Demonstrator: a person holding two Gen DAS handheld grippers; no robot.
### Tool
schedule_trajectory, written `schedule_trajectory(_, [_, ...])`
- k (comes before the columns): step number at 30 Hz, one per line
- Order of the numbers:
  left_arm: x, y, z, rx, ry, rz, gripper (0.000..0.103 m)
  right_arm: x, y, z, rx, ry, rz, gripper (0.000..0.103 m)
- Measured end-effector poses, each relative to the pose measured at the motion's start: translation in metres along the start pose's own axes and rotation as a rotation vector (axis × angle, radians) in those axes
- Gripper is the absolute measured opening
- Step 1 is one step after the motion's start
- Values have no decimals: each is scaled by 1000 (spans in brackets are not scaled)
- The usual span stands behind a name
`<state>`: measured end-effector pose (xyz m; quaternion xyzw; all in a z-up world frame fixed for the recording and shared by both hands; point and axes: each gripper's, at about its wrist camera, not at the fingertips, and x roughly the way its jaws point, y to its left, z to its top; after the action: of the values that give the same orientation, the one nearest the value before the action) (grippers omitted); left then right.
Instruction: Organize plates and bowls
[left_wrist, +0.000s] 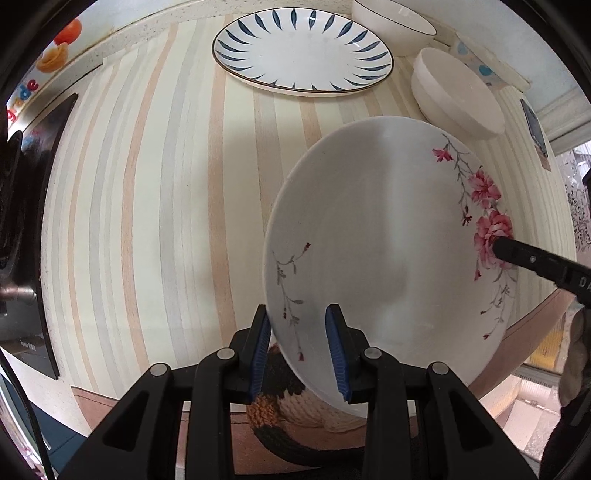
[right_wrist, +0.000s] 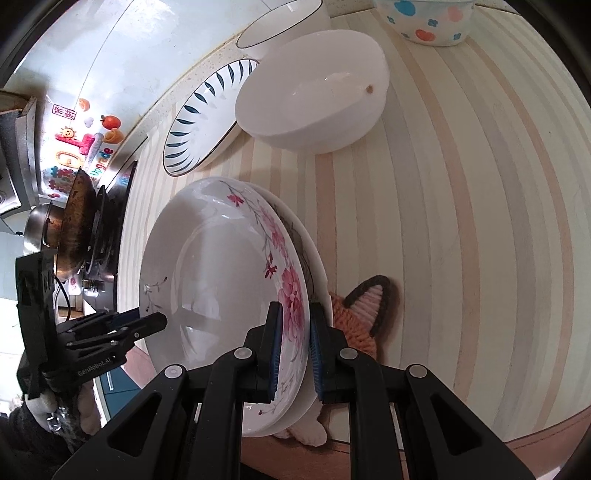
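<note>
Blue-padded fingers of the left gripper (left_wrist: 301, 345) straddle the near rim of the flowered plate (left_wrist: 388, 236), one pad below it and one above, with a gap showing, so I cannot tell whether they clamp it. On the opposite rim, the right gripper (right_wrist: 295, 350) is closed on the plate's pink blossoms, its pads pressed against both faces. A second plate (right_wrist: 310, 258) sits directly beneath the flowered one, over a knitted fox-shaped mat (right_wrist: 365, 314).

Everything rests on a counter covered in a cream, peach and grey striped cloth (left_wrist: 155, 221). Farther back lie a blue-leaf plate (left_wrist: 303, 51), a plain white bowl (left_wrist: 458, 92), a thin-rimmed bowl (left_wrist: 395, 22) and a dotted bowl (right_wrist: 424, 18) near the pale wall. To the left, a dark wok (right_wrist: 74, 225) sits on a stove, with colourful stickers (right_wrist: 81, 147) on the wall above.
</note>
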<state>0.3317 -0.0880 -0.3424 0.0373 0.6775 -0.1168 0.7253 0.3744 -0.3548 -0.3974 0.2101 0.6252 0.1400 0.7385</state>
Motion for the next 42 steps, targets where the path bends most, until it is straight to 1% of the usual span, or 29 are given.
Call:
schedule_trajectory(4, [-1,6,2,-17,5,-4,28,-4,-2,3,11,31,7,18])
schedule_trajectory(7, [-10,12,6,-35,-11,0,28,-7,-2,4,16,63,5,18])
schedule_trajectory(11, [-30,17,17,-45,-59,15,28,-7,-1,3,29,102,-2,18])
schedule_trajectory(13, [-43,19,25,-53,-82,7,28,-9,-1,4,28,117,-9,18])
schedule_trajectory(16, [-58,23,38,-68,-109,-11,28,-15,-4,8,42,125,-34,20])
schedule_trajectory(18, [-68,26,50,-71,-124,-25,28,-25,-6,13,64,112,-17,20])
schedule_trajectory(20, [-73,32,63,-77,-133,-31,28,-36,-3,23,85,91,-20,20])
schedule_trajectory(23, [-73,44,98,-93,-131,-42,28,-51,18,48,77,33,3,20])
schedule_trajectory(26, [-64,62,133,-127,-114,-52,28,-56,49,86,43,-22,35,21])
schedule_trajectory(29, [-52,78,167,-163,-88,-58,28,-47,72,129,3,-61,-19,22])
schedule_trajectory(31, [-38,86,187,-174,-72,-50,28,-32,81,159,2,-60,-53,22])
schedule_trajectory(35, [-15,93,209,-177,-43,-41,28,3,85,205,1,-15,-123,22])
schedule_trajectory(37, [-1,95,219,-172,-18,-42,28,21,83,221,-3,15,-165,22])
schedule_trajectory(42, [25,94,230,-151,28,-52,28,51,75,236,-17,92,-205,22])
